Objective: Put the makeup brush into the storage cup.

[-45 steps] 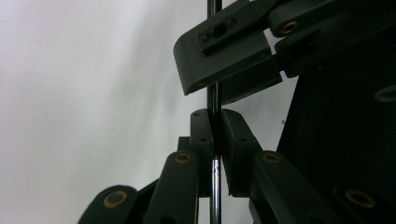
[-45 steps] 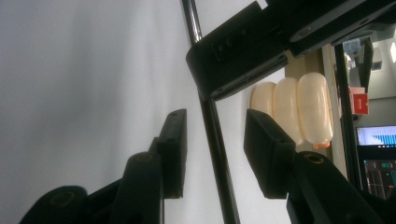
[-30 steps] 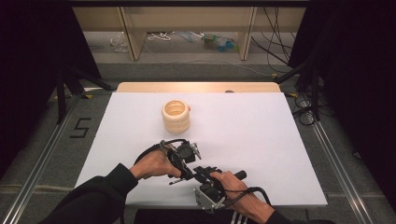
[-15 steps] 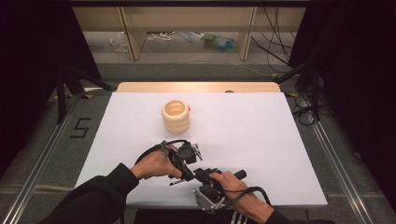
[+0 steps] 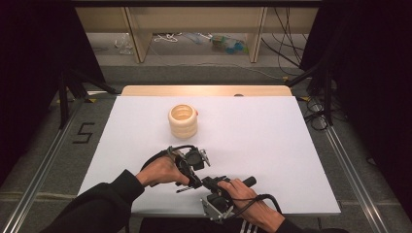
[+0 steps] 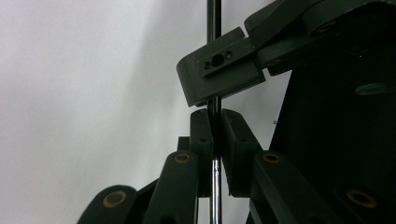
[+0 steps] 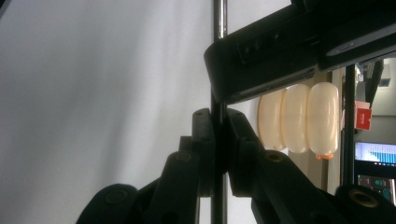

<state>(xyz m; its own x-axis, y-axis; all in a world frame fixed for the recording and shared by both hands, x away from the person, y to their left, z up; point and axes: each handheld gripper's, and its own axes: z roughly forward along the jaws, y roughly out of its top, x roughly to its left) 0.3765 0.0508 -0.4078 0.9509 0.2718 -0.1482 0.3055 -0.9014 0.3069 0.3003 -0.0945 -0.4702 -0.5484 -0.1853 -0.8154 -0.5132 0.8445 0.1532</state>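
A thin metal rod (image 6: 214,56) runs straight up between my left gripper's (image 6: 214,128) jaws, which are shut on it. My right gripper (image 7: 218,128) is shut on the same rod (image 7: 219,14), just below the other gripper's black jaw. In the high view both grippers meet near the table's front edge, the left gripper (image 5: 194,175) held by the left hand and the right gripper (image 5: 214,188) by the right hand. A short silvery end of the rod (image 5: 182,190) pokes out to the left of them.
A cream stack of rings (image 5: 183,121) stands upright on the white table top (image 5: 272,145), well behind the grippers; it lies sideways in the right gripper view (image 7: 299,119). A wooden strip (image 5: 204,91) edges the table's far side. Cables lie on the floor to the right.
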